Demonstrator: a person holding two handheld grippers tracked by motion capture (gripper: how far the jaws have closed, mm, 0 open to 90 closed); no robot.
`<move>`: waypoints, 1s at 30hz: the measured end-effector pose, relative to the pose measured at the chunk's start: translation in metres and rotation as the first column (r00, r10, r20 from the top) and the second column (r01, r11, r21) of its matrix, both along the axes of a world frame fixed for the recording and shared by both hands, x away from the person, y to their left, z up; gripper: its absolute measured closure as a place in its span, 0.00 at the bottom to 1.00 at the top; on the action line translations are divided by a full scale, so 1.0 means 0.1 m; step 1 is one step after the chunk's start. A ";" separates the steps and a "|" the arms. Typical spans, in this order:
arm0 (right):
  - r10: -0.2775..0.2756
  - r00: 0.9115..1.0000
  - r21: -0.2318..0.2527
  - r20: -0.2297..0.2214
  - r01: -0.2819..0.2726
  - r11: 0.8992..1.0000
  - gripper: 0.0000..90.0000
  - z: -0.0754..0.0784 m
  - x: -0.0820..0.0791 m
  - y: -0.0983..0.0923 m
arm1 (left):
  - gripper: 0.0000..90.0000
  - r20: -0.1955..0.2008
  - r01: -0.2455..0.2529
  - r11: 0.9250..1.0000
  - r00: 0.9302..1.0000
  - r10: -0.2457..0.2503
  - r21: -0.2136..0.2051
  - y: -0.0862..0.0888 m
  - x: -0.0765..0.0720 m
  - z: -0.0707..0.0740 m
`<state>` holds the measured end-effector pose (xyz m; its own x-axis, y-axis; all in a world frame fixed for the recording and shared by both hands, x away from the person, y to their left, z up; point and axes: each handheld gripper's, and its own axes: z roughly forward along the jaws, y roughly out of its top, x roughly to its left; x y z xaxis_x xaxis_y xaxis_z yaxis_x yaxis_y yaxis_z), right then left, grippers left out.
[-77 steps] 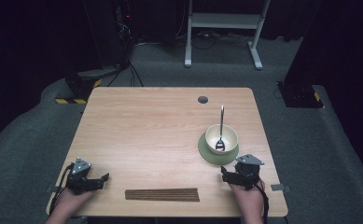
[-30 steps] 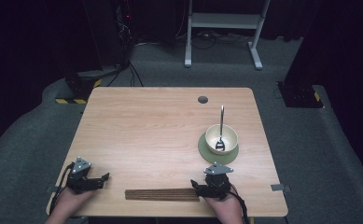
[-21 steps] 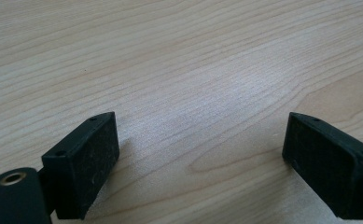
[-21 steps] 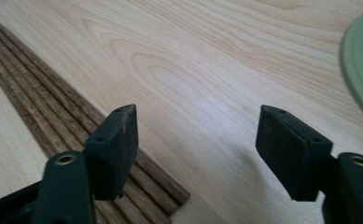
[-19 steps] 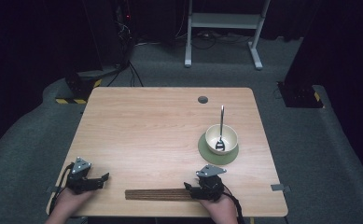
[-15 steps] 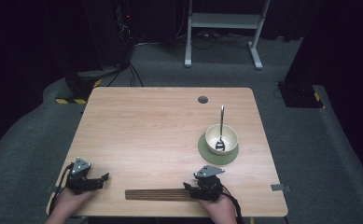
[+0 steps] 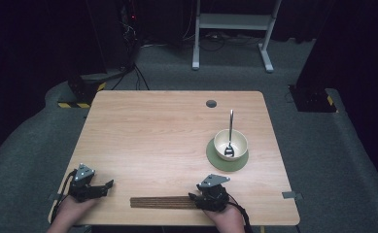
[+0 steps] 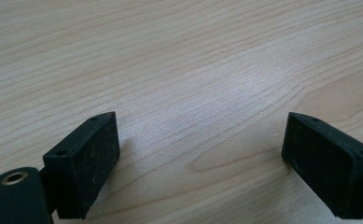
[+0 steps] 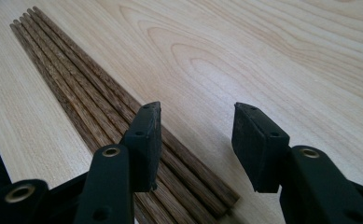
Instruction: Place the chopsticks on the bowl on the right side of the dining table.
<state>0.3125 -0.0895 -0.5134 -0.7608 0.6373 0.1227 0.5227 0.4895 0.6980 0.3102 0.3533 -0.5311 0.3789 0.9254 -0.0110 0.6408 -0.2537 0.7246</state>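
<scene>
dark room, pale wood table (image 7: 167, 136). chopsticks (image 7: 163, 202) laid along near edge. right gripper (image 7: 195, 198) shifted from bowl (image 7: 230, 144) to bundle's end, jaws just narrowed astride sticks, nothing pinched yet. left gripper (image 7: 110, 184) parked, jaws wide, empty. pickup judged imminent.

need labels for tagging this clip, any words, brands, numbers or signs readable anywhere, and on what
None can be read.
The chopsticks, bowl, green plate, spoon and table carry no lettering.
The left gripper and right gripper show no brand.
The yellow-black striped strips on the floor are hazard markings, not text.
</scene>
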 end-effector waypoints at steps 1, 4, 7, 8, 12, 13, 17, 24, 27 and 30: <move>0.002 1.000 -0.001 -0.004 -0.002 1.000 0.60 0.00 0.00 0.00 | 0.12 0.000 0.000 1.000 1.000 0.000 0.000 0.00 0.00 0.00; 0.004 1.000 -0.002 -0.013 -0.004 1.000 0.61 -0.01 0.01 0.00 | 0.12 0.000 0.000 1.000 1.000 0.000 0.000 0.00 0.00 0.00; 0.004 1.000 -0.010 -0.008 -0.004 1.000 0.61 -0.02 0.02 0.00 | 0.12 0.000 0.000 1.000 1.000 0.000 0.000 0.00 0.00 0.00; 0.004 1.000 -0.010 -0.008 -0.004 1.000 0.61 -0.02 0.02 0.00 | 0.12 0.000 0.000 1.000 1.000 0.000 0.000 0.00 0.00 0.00; -0.005 1.000 -0.023 -0.003 0.004 1.000 0.62 -0.02 0.03 -0.01 | 0.12 0.000 0.000 1.000 1.000 0.000 -0.001 0.00 0.00 0.00; -0.009 1.000 -0.024 -0.002 0.009 1.000 0.62 -0.03 0.03 -0.02 | 0.12 0.000 0.000 1.000 1.000 0.000 -0.001 0.00 0.00 0.00; -0.024 1.000 -0.022 -0.004 0.024 0.999 0.64 -0.03 0.05 -0.04 | 0.12 0.000 0.001 1.000 1.000 -0.001 -0.001 0.00 0.00 0.00; -0.026 1.000 -0.017 0.007 0.026 1.000 0.70 -0.04 0.08 -0.09 | 0.13 0.000 0.002 1.000 1.000 -0.002 -0.001 0.00 0.00 0.00; -0.015 1.000 -0.021 0.016 0.016 1.000 0.69 -0.05 0.08 -0.07 | 0.13 0.001 0.000 1.000 1.000 0.000 -0.001 0.00 0.00 0.00; -0.004 1.000 -0.025 0.016 0.005 1.000 0.69 -0.04 0.10 -0.05 | 0.14 0.002 -0.001 1.000 1.000 0.001 0.000 0.01 0.00 0.00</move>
